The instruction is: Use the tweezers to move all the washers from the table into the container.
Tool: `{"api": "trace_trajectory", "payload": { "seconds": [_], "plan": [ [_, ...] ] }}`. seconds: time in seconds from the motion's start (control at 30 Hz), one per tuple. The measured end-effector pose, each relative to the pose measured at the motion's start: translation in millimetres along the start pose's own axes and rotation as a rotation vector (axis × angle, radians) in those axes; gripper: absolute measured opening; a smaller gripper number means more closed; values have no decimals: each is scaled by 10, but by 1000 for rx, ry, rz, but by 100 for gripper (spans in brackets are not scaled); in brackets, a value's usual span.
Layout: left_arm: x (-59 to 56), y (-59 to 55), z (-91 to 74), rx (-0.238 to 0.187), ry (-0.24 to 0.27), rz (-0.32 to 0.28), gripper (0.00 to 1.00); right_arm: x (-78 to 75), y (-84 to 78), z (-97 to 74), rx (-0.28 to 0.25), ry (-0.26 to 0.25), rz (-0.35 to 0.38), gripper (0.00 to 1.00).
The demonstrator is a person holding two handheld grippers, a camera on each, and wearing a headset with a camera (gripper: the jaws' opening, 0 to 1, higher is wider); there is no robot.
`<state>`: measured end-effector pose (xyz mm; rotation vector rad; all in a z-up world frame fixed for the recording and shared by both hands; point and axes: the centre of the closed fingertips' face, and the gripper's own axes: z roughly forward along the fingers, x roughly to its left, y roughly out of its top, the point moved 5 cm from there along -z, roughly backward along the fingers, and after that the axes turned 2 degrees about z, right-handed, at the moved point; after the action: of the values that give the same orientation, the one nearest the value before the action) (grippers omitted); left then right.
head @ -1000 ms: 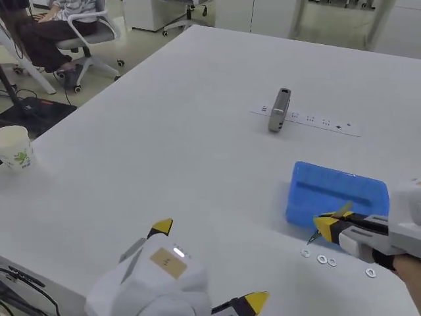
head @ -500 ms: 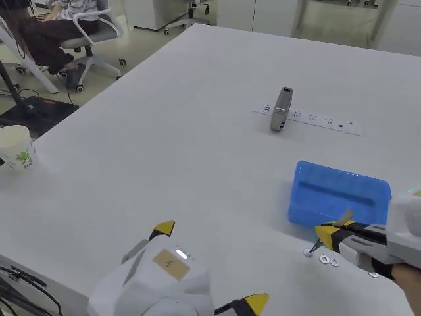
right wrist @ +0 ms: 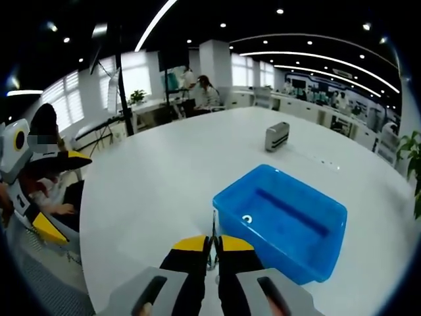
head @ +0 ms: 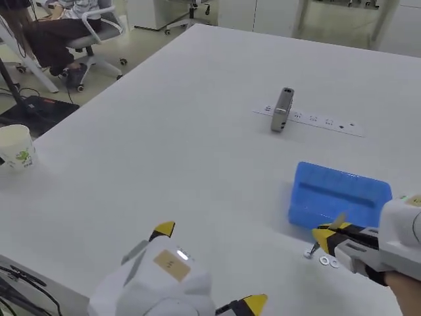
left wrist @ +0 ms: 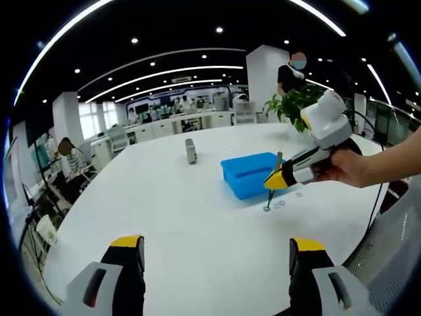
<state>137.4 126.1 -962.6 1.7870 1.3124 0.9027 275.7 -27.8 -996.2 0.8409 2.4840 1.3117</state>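
Your right gripper [head: 327, 234] is closed almost fully on the thin metal tweezers [right wrist: 212, 232]. Their tips point down to the table [head: 197, 151], just beside the washers [head: 328, 262]. These are small silver rings, lying close together in front of the blue container [head: 339, 191]. One washer [right wrist: 247, 219] lies already inside it. Your left gripper [left wrist: 215, 245] is wide open and holds nothing. Much bare table lies to the left of the container. A grey box [head: 282, 109] stands well behind it.
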Motion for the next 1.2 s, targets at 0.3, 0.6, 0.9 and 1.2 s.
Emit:
{"api": "trace_trajectory", "payload": {
  "seconds": [0.3, 0.6, 0.9, 1.2],
  "plan": [
    [8, -6, -1, 4, 5, 3, 92, 15, 2, -37, 2, -6, 22, 0],
    [12, -12, 1, 10, 10, 7, 91, -24, 33, -11, 3, -2, 41, 2],
    [11, -15, 1, 12, 10, 9, 91, -46, 9, 23, 13, -11, 12, 2],
    [9, -18, 1, 17, 12, 13, 90, -24, 4, 21, 13, 1, 31, 3]
  ]
}}
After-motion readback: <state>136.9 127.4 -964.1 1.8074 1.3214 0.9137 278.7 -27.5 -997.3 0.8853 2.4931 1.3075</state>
